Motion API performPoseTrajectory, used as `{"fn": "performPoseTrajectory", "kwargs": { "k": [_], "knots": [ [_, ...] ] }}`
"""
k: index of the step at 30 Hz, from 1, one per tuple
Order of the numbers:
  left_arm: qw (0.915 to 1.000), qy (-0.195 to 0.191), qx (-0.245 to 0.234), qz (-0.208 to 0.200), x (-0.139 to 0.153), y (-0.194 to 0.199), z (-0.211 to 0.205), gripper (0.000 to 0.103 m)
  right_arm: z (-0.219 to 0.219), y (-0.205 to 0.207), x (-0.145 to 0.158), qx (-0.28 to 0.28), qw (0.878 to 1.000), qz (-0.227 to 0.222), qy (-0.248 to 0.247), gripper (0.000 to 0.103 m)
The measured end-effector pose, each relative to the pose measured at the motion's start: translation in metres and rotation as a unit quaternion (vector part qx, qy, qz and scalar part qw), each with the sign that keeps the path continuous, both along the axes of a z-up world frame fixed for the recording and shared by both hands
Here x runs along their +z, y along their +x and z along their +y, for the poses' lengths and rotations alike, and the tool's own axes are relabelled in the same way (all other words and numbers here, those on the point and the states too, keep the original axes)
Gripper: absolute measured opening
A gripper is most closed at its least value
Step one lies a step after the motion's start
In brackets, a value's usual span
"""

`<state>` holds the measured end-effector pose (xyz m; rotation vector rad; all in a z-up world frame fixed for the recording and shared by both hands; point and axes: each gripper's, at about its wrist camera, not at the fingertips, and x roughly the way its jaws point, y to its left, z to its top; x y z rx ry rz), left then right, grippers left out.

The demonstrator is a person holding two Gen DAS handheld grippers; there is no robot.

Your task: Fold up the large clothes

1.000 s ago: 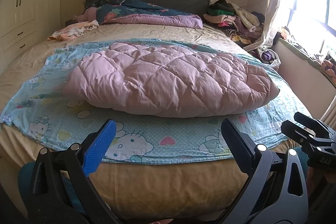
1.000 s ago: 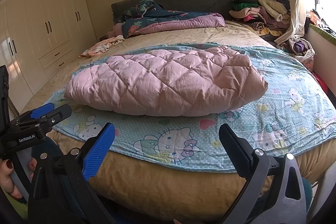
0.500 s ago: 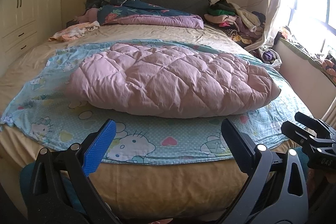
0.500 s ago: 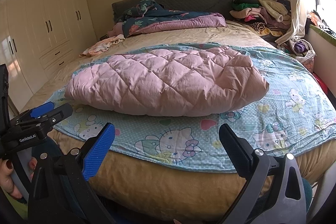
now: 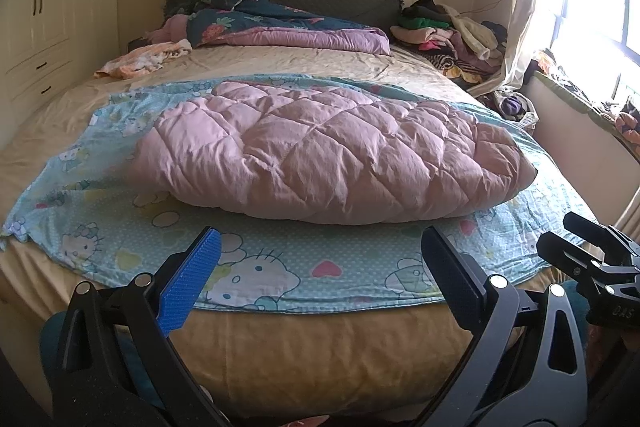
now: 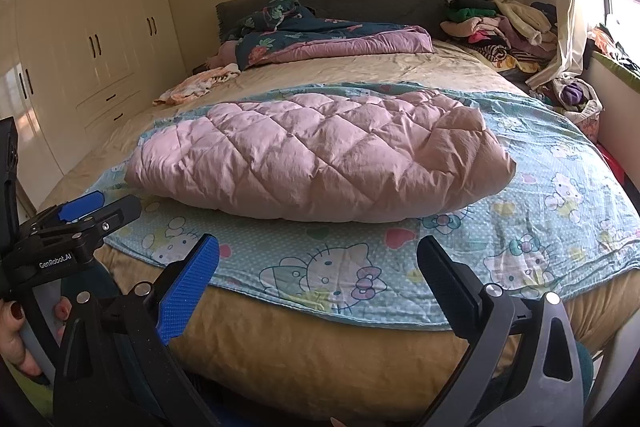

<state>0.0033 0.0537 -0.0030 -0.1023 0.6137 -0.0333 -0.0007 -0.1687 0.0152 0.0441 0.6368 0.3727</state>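
We stood at the foot edge of the bed, which filled most of both views, its tan sheet bare toward the headboard. Across the near half of the bed lay a pale blue cartoon-print sheet, spread flat, its front hem running along the foot edge and its left corner hanging toward the left edge. On top of that sheet, near the middle of the bed, sat the pink quilted jacket, already bundled into a long puffy mound lying crosswise. At the head edge lay a dark floral duvet, and a heap of clothes was piled at the far right corner.

We judged the jacket light but bulky and springy: the padding would puff back after a fold, and the smooth shell could slip between pads. The best hold looked to be a pinched edge or corner at either end of the mound, not the fat middle.

The left gripper and the right gripper both hovered short of the foot edge, jaws spread wide and holding nothing, apart from all cloth.
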Motion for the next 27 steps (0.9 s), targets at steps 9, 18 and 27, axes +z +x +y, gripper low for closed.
{"fn": "performPoseTrajectory", "kwargs": {
  "k": [9, 18, 27],
  "knots": [
    [0.9994, 0.024, 0.021, 0.011, -0.004, 0.001, 0.006, 0.094, -0.001, -0.002, 0.001, -0.003, 1.000, 0.000, -0.006, 0.099],
    [0.9981, 0.032, 0.048, 0.021, -0.009, 0.006, 0.014, 0.094, -0.039, -0.002, 0.004, -0.049, 0.999, 0.002, 0.009, 0.099],
    [0.9838, -0.030, 0.172, 0.042, -0.006, 0.064, 0.152, 0.094, -0.254, 0.003, -0.021, -0.331, 0.943, 0.020, 0.011, 0.099]
  ]
}}
